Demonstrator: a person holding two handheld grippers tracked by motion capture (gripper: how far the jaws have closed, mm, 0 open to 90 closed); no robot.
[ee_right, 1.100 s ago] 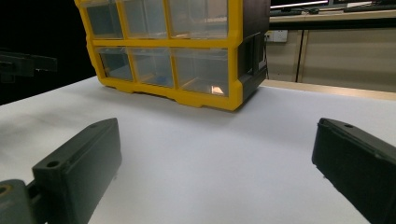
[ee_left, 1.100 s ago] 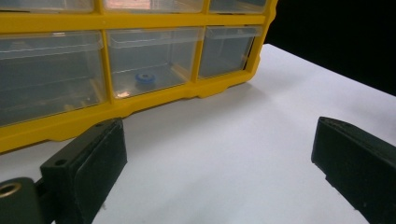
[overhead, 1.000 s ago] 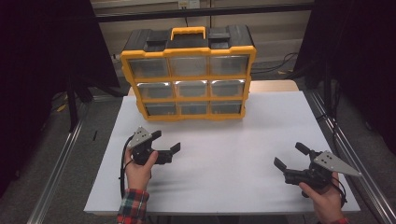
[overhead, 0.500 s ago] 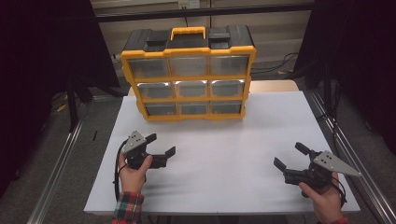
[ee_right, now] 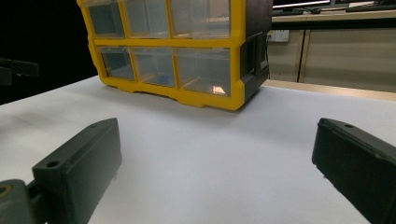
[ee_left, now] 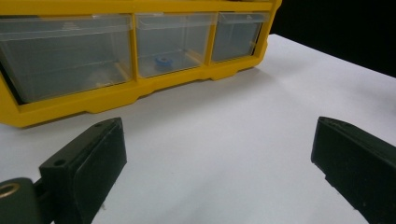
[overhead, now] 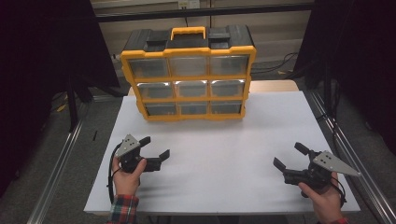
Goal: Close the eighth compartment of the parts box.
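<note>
Yellow drawer cabinet (overhead: 188,74) stands upright, drawers seemingly facing both grippers.

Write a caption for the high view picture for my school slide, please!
Two open grippers, left and right, wait above a white table facing a yellow drawer organizer.

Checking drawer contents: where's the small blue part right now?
Left gripper view: the blue part lies in the bottom-row middle drawer of the yellow organizer.

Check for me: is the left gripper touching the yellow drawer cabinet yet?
Apart. In the high view, bare white table lies between the left gripper and the yellow drawer cabinet; the left gripper view shows the same strip ahead of its open jaws.
</note>
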